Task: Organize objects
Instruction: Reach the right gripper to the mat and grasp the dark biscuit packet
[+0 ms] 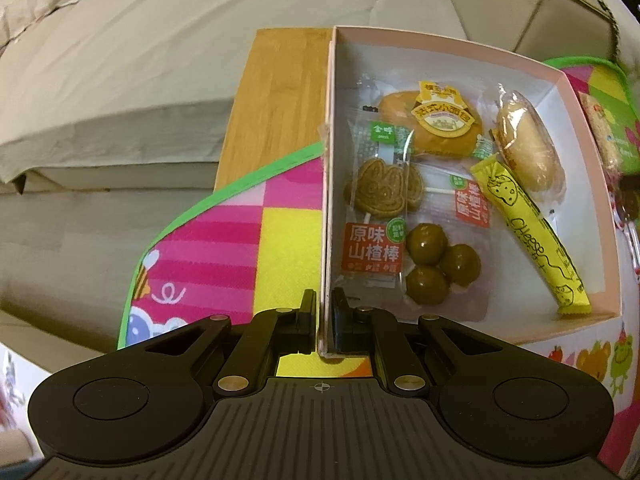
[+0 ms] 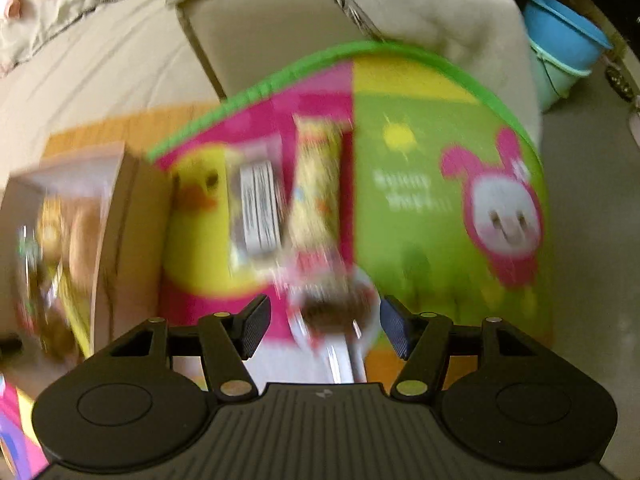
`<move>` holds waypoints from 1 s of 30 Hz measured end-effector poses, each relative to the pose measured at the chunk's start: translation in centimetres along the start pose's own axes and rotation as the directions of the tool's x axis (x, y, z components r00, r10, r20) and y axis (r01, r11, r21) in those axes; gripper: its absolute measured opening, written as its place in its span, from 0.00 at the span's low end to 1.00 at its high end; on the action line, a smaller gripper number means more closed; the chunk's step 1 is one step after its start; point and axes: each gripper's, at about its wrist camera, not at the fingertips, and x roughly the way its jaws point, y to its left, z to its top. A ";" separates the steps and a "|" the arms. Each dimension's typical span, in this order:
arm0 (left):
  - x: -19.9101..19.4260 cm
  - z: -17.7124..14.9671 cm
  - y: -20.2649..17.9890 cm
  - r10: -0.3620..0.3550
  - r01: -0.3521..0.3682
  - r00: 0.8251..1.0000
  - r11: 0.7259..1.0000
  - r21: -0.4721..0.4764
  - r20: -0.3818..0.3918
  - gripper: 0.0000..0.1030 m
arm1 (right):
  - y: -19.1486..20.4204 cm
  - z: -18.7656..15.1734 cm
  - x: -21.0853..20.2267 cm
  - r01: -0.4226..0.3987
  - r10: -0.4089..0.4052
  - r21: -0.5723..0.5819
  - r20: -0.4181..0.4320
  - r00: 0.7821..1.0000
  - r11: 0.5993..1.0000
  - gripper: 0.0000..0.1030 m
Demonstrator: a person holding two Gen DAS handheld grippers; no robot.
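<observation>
A pink cardboard box point(image 1: 552, 74) holds wrapped snacks: a round bun point(image 1: 430, 124), an oval bread point(image 1: 532, 146), a yellow cheese stick point(image 1: 528, 236), a rabbit-shaped cookie pack point(image 1: 380, 192) and green balls point(image 1: 438, 262). My left gripper point(image 1: 325, 312) is shut on the box's left wall. In the blurred right wrist view the box point(image 2: 128, 216) is at the left. My right gripper point(image 2: 324, 330) is open over a round white-wrapped lollipop point(image 2: 334, 312). A dark snack pack point(image 2: 258, 208) and a yellow snack bar point(image 2: 316, 192) lie on the mat beyond it.
A colourful cartoon mat point(image 2: 420, 184) with a green edge covers a wooden table point(image 1: 280, 100). A beige sofa point(image 1: 140, 60) surrounds the table. A blue bucket point(image 2: 560, 48) stands on the floor at the far right.
</observation>
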 end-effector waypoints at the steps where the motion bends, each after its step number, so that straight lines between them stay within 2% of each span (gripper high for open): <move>1: 0.0 0.0 0.0 0.001 -0.001 1.000 1.000 -0.012 0.001 0.09 | 0.3 0.9 0.3 -0.007 0.008 -0.030 0.005 1.000 1.000 0.59; 3: 0.0 0.0 0.1 0.000 0.000 1.000 0.999 -0.039 0.004 0.09 | 1.4 2.4 0.8 -0.015 0.017 -0.114 0.017 1.000 0.993 0.59; 5: 0.0 -0.1 0.2 0.000 0.001 1.000 0.998 -0.058 0.008 0.09 | 2.9 3.5 1.3 -0.028 0.035 -0.212 0.029 0.999 0.977 0.51; 8: 0.0 0.0 0.2 -0.003 0.004 1.000 0.998 -0.066 0.009 0.09 | 5.0 4.1 2.2 -0.012 0.031 -0.337 0.052 0.998 0.941 0.52; 10: 0.0 0.0 0.2 -0.001 0.002 1.000 0.998 -0.059 0.010 0.09 | 5.8 4.5 2.6 -0.001 0.032 -0.389 0.073 0.997 0.921 0.52; 12: -0.1 0.0 0.2 0.002 -0.002 1.000 0.999 -0.054 0.010 0.09 | 6.4 4.7 2.4 0.019 0.030 -0.417 0.111 0.993 0.909 0.44; 14: -0.2 0.1 0.0 0.005 -0.004 1.000 0.999 -0.049 0.013 0.09 | 6.8 4.5 1.3 -0.019 0.095 -0.477 0.136 0.986 0.879 0.44; 17: 0.0 0.1 -0.2 0.009 -0.008 1.000 0.999 -0.036 0.011 0.09 | 7.2 4.4 1.3 -0.120 0.173 -0.494 0.064 0.983 0.861 0.44; 19: -0.1 0.2 -0.3 0.012 -0.011 1.000 0.999 -0.042 0.013 0.09 | 7.2 4.2 2.2 -0.121 0.162 -0.511 0.035 0.986 0.851 0.44; 21: -0.1 0.2 -0.3 0.008 -0.007 1.000 0.999 -0.049 0.016 0.09 | 6.6 4.3 3.4 -0.112 0.135 -0.483 0.015 0.991 0.868 0.42; 22: -0.1 0.1 -0.3 0.005 -0.004 1.000 0.999 -0.048 0.017 0.09 | 6.2 4.3 3.9 -0.104 0.122 -0.485 0.006 0.993 0.869 0.43; 24: -0.1 0.2 -0.5 0.011 -0.010 1.000 0.999 -0.053 0.015 0.09 | 5.7 4.5 4.2 -0.129 0.143 -0.485 -0.007 0.990 0.865 0.50; 26: -0.1 0.1 -0.5 0.012 -0.011 1.000 0.999 -0.050 0.013 0.09 | 6.0 4.5 4.2 -0.144 0.153 -0.520 -0.026 0.988 0.842 0.58; 29: -0.1 0.1 -0.9 0.013 -0.012 1.000 0.999 -0.044 0.014 0.09 | 6.6 4.3 4.3 -0.146 0.154 -0.570 -0.035 0.987 0.809 0.58; 30: -0.1 0.1 -1.0 0.011 -0.010 1.000 0.999 -0.043 0.014 0.09 | 6.6 4.1 4.3 -0.148 0.155 -0.569 -0.036 0.987 0.809 0.57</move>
